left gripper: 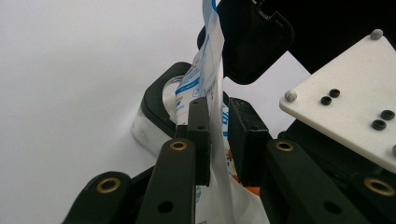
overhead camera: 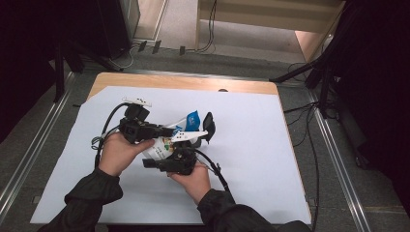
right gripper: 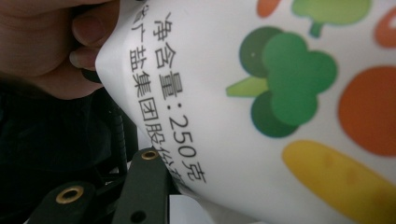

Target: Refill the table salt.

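Pouring from the salt bag point(left gripper: 205, 84) held over the clear black-lidded container point(left gripper: 156, 116) mid-table goes best if the left gripper point(left gripper: 217, 140), jaws narrowly pinching the bag's upper edge, and the right gripper point(overhead camera: 176, 162), clamped on its lower body, tilt it slowly.

There are two tools, the left tool point(overhead camera: 167, 130) and the right tool point(overhead camera: 151, 163), each held in one of the person's two hands. Between them is one printed bag point(overhead camera: 164, 144). One clear container point(left gripper: 149, 126) with one black hinged lid point(left gripper: 250, 39) stands on one bench point(overhead camera: 251, 140).
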Available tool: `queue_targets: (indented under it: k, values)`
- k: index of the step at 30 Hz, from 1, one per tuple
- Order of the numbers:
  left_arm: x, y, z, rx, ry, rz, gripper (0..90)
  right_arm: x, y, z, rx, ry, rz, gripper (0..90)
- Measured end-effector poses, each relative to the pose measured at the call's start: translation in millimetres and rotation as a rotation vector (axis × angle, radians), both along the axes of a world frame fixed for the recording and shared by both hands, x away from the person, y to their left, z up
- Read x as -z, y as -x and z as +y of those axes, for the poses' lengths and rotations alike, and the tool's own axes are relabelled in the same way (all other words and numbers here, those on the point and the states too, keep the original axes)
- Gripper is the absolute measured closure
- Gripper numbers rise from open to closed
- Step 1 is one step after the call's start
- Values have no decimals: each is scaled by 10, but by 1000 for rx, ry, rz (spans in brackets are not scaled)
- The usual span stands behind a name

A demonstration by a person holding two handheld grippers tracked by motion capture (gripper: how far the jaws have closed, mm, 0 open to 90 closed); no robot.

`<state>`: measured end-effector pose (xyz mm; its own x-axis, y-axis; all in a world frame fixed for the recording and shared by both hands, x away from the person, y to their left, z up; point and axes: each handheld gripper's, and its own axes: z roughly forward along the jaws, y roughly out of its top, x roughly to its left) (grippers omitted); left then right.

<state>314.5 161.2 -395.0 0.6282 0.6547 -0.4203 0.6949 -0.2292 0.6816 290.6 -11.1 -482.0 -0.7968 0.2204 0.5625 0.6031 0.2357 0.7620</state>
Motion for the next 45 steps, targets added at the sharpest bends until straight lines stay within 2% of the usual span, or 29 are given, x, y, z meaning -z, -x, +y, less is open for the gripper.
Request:
queue_targets:
  k: [22,28,36,45]
  values:
    - [1,4,-14,0,-6,-3,801,0,3,-1,4,14,-14,661]
    - [3,4,-12,-3,-11,-5,805,-8,24,20,-1,28,-36,626]
    - [11,6,-15,-3,-21,-2,805,-3,29,29,4,44,-50,626]
    - [6,8,-10,3,-13,-2,798,-8,23,15,4,34,-36,667]
